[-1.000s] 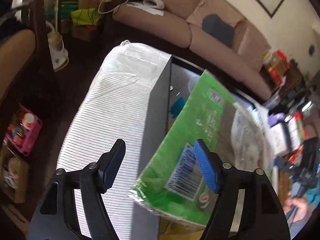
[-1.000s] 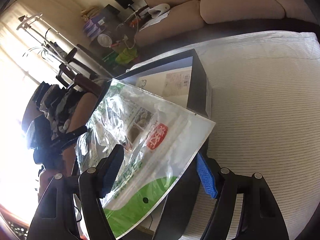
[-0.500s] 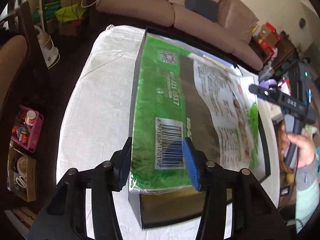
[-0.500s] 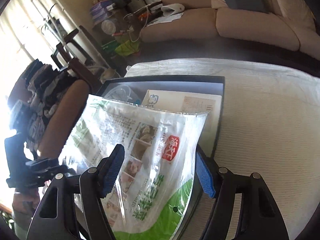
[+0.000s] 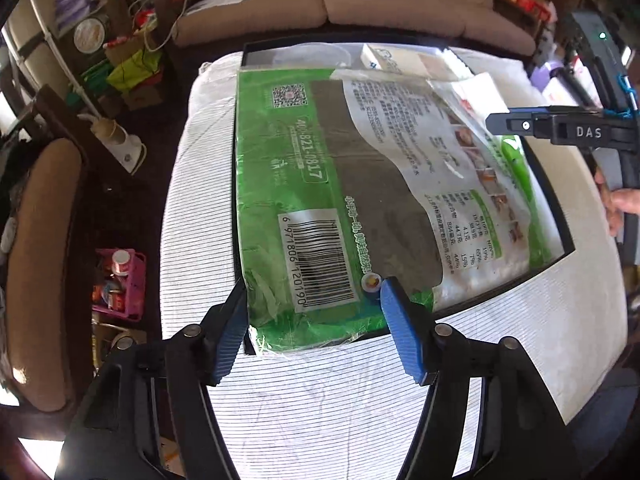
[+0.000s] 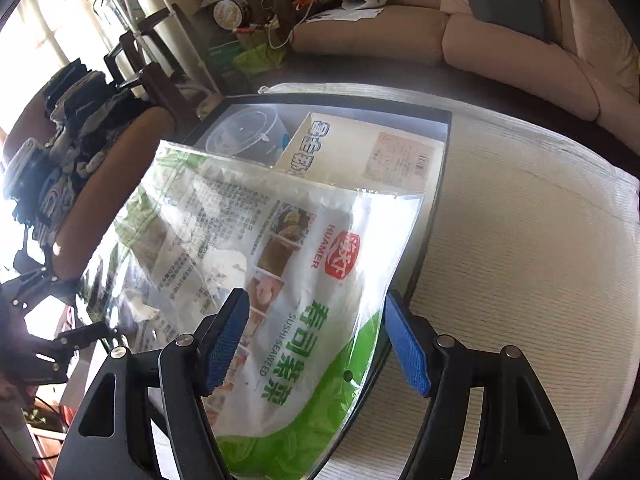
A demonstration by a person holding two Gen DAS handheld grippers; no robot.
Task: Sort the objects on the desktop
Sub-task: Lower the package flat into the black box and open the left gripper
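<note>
A round table [image 5: 500,360] under a white striped cloth fills both views, and on it sits a shallow black tray [image 6: 438,184] with dark walls. Across the tray lies the large green-and-clear seaweed bag [image 5: 360,200], barcode end toward the left wrist camera and its near corner hanging just over the tray's near wall onto the cloth. Under the bag's far end, inside the tray, a pale carton [image 6: 372,152] lies flat beside a clear round lidded container [image 6: 248,132]. The left gripper [image 5: 312,312] points steeply down at the bag's barcode end; its jaws have just been opening, and the blue pads stand either side of the bag's end without pressing it, so the bag is released there. The right gripper [image 6: 316,320] also tilts downward over the opposite, logo end of the bag, jaws spread wide; the bag's edge runs between them, and the pads seem clear of the film, though glare makes contact hard to judge. In the left wrist view a bare hand [image 5: 620,204] grips the right tool's black handle at the far right.
</note>
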